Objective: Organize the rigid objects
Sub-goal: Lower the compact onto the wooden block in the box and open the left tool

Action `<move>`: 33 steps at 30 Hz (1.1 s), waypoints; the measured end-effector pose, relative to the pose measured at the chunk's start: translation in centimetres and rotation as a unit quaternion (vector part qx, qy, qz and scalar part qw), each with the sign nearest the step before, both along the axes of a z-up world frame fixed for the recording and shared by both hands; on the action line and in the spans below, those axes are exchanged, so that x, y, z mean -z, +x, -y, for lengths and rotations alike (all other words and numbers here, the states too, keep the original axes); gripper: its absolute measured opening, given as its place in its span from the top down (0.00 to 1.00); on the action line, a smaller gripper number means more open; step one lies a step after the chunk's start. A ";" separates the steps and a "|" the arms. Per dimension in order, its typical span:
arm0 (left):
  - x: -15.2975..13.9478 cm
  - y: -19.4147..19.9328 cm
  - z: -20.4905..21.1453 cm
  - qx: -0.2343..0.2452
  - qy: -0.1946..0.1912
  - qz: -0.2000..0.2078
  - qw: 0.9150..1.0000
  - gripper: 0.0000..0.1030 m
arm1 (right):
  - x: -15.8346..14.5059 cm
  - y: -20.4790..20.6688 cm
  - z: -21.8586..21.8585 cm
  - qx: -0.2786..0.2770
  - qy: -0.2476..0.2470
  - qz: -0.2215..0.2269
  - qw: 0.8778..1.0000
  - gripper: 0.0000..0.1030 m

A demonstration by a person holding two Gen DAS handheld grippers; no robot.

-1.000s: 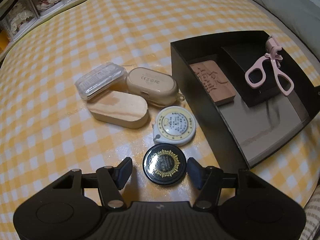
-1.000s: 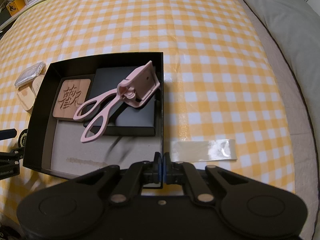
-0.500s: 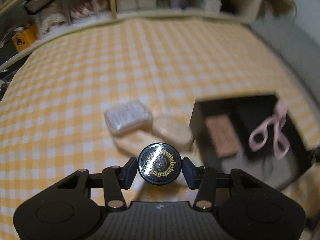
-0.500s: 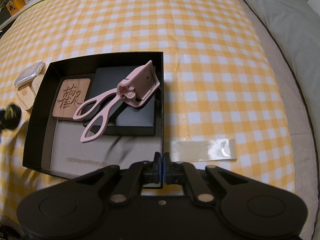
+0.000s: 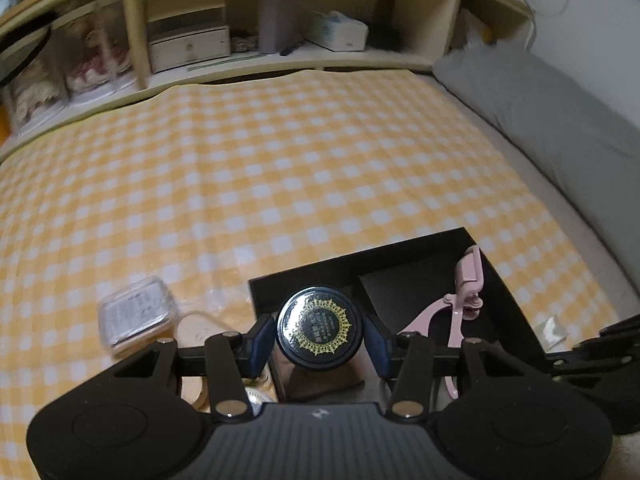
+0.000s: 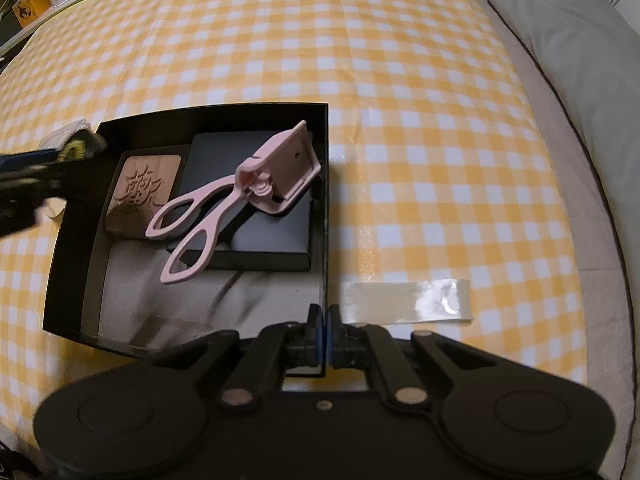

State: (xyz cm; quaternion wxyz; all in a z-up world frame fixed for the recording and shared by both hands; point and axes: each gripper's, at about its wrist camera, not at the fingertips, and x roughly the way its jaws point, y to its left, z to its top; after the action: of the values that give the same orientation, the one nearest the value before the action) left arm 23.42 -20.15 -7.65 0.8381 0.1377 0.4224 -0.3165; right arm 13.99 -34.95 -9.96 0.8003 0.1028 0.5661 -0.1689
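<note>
My left gripper (image 5: 320,336) has closed its fingers on the round black tin (image 5: 319,329) and lifted it off the bed. It now hangs over the black box (image 6: 325,184), at the box's 9 o'clock edge.

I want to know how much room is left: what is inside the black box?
In the black box lie a carved wooden block, a flat black case and a pink eyelash curler resting across it. Bare grey floor fills the near part. Anything under the case is hidden.
</note>
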 end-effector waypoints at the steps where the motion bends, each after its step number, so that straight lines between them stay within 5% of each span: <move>1: 0.2 0.1 0.4 0.000 0.004 0.002 1.000 0.51 | 0.0 0.0 0.0 0.000 0.000 0.000 1.000 0.97; 11: 1.9 1.3 1.9 0.004 0.048 0.014 0.999 0.44 | -0.1 0.0 0.1 0.000 0.001 0.002 1.000 0.97; 15: 1.7 1.0 1.5 0.010 0.038 0.006 0.999 0.31 | 0.0 0.0 -0.1 -0.003 0.001 0.002 1.000 0.97; 33: -3.5 -4.0 -2.0 0.030 0.011 0.002 0.999 0.05 | 0.0 0.0 0.0 0.003 0.008 0.002 1.000 0.98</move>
State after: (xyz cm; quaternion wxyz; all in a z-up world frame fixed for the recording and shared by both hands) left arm 19.45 -18.13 -4.20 0.8277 0.1597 0.4197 -0.3365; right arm 13.95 -34.92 -9.96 0.8002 0.1110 0.5653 -0.1665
